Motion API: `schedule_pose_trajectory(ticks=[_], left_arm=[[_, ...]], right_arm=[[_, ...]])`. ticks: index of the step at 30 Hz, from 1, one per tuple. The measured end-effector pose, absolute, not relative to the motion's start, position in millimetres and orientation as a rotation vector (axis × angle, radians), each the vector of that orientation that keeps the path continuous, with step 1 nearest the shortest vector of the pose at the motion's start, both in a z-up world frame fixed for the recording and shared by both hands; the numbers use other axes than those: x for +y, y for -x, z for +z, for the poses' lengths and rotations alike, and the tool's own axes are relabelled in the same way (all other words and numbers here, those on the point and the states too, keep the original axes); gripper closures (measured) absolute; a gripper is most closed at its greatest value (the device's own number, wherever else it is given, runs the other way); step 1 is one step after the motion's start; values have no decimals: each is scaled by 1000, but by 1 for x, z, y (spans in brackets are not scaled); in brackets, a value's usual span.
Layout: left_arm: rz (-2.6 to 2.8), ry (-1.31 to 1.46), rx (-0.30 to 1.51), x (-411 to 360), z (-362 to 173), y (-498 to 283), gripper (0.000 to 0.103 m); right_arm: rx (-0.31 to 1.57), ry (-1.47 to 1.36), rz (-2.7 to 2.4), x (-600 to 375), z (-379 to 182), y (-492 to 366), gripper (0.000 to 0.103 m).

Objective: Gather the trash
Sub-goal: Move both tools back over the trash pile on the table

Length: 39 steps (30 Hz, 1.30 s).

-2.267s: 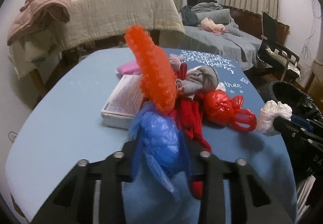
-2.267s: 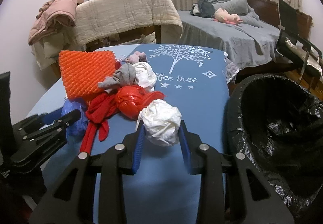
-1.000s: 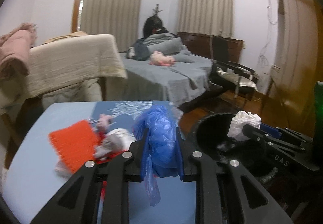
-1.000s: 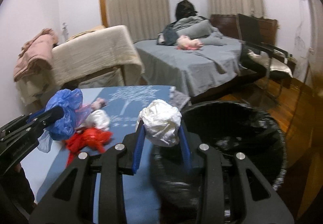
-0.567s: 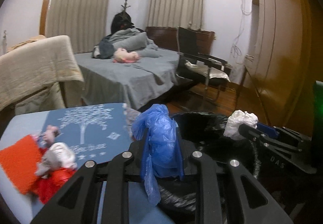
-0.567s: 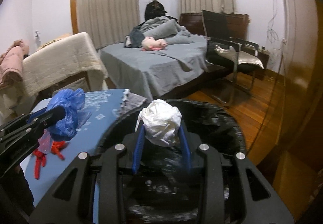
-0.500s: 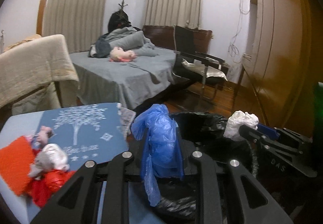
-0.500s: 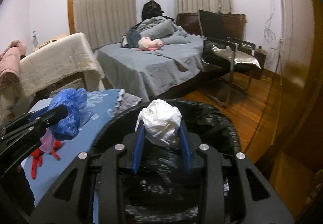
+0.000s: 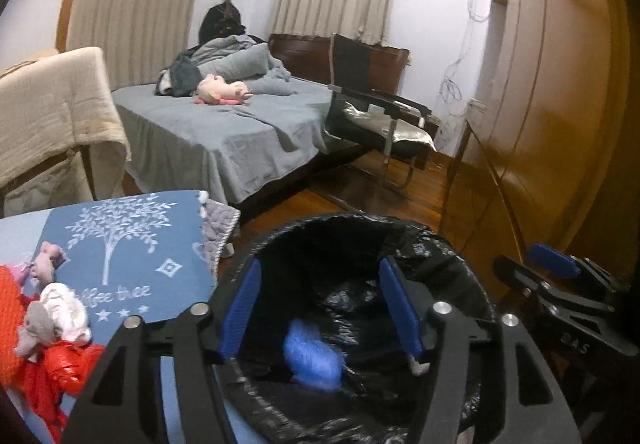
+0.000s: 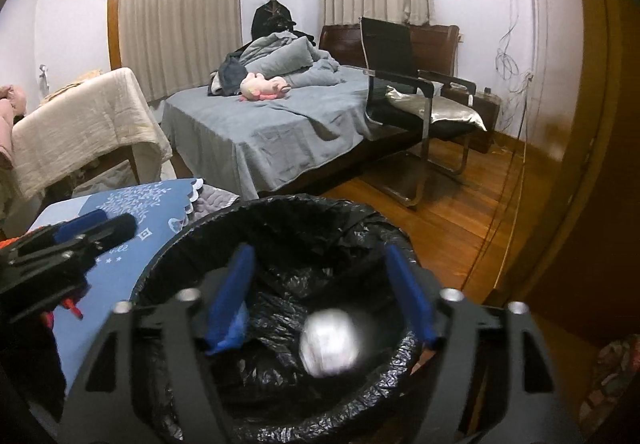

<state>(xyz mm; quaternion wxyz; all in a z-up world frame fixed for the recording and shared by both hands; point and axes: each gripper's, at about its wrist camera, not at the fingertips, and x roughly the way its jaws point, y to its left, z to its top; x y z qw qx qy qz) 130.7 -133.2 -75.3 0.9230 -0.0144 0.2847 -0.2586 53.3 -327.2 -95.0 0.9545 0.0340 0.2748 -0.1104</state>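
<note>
Both claws over the bin, jaws opening, nothing gripped.

Left claw (image 9: 320, 308) is released: I see its blue bag wad (image 9: 311, 361) blurred, below the pads, inside the black-lined trash bin (image 9: 352, 228). Right claw (image 10: 320, 294) is likewise spread, and the white paper ball (image 10: 329, 342) shows blurred beneath it in the bin. More trash, red bag (image 9: 60, 364) included, lies on the blue tabletop (image 9: 120, 244) beside the bin.

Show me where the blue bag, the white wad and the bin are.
blue bag (image 9: 312, 362), left wrist view, middle of the blurred blue lump inside the bin.
white wad (image 10: 330, 342), right wrist view, middle of the blurred white ball.
bin (image 10: 304, 204), right wrist view, far rim of the black liner.
</note>
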Motion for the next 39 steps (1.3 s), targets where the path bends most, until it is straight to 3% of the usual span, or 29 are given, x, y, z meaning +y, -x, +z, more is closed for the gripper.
schedule_pose_trajectory(ticks=[2, 6, 11, 25, 39], left_arm=[[-497, 26, 565, -124, -71, -130, 30], [-415, 3, 516, -96, -63, -120, 19], [-302, -16, 493, -52, -61, -107, 15], [-13, -49, 462, 64, -69, -73, 14], [124, 36, 522, 139, -101, -93, 17]], right_arm=[[542, -67, -230, -324, -93, -51, 9], [539, -82, -193, -311, -90, -53, 6], [533, -81, -134, -281, -85, -62, 6], [553, -79, 43, -174, -93, -97, 6], [623, -24, 167, -91, -125, -132, 6]])
